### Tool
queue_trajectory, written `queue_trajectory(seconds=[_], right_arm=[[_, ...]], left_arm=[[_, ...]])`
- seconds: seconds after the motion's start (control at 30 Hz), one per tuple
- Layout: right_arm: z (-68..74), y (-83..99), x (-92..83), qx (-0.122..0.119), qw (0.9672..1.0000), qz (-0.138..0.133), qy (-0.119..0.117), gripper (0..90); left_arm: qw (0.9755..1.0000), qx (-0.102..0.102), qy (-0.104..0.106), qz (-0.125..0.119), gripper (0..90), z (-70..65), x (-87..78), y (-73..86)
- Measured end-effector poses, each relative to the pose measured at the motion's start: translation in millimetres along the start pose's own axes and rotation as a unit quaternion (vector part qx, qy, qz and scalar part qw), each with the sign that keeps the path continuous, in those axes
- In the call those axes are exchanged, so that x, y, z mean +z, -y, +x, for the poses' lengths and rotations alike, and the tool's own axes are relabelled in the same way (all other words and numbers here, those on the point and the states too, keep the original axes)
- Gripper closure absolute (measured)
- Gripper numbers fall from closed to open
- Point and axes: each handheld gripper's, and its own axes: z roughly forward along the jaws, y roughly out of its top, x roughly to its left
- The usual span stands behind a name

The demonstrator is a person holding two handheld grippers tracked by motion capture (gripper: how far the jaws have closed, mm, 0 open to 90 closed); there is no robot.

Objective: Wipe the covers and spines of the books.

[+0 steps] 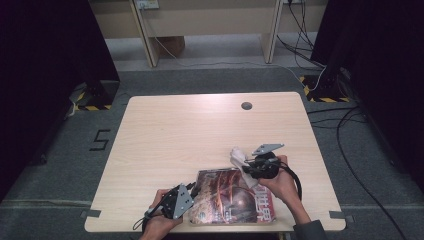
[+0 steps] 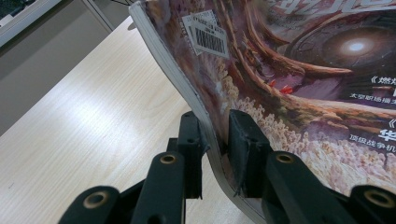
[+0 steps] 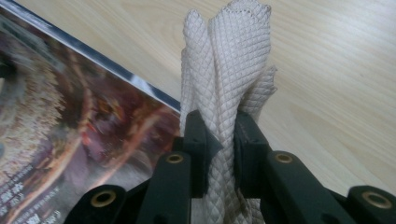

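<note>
A glossy magazine point(image 1: 227, 197) with a dark red cover lies near the table's front edge. My left gripper point(image 1: 192, 190) is shut on its left edge; in the left gripper view the magazine point(image 2: 289, 74) bends upward between the two pads. A white waffle-textured cloth point(image 1: 239, 156) hangs bunched from my right gripper point(image 1: 247, 167), which is shut on it just above the magazine's far right corner. In the right gripper view the cloth point(image 3: 229, 70) rises from between the pads, with the magazine point(image 3: 70, 130) below at left.
The light wooden table point(image 1: 200, 125) has a round cable hole point(image 1: 246, 105) near its far edge. Cables run over the grey floor to the right of the table. Dark curtains stand on both sides.
</note>
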Motion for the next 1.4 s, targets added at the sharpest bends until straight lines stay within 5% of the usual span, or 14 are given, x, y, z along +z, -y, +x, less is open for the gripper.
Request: queue_trajectory(seconds=[0.5, 0.83, 1.4], right_arm=[[43.0, -24.0, 4.1, -0.045, 0.9976, -0.035, -0.038, 77.5], [75.9, -43.1, 6.6, -0.088, 0.9927, -0.055, -0.061, 77.2], [102.4, -55.1, 6.6, -0.118, 0.9877, -0.067, -0.078, 76.8]], left_arm=[[1.0, 0.006, -0.007, 0.001, 74.9, -2.4, -0.8, -1.2], [0.9999, 0.011, -0.011, 0.0, 74.5, -3.1, -1.7, -1.6], [0.9998, 0.014, -0.012, 0.0, 74.2, -4.3, -2.3, -2.8]])
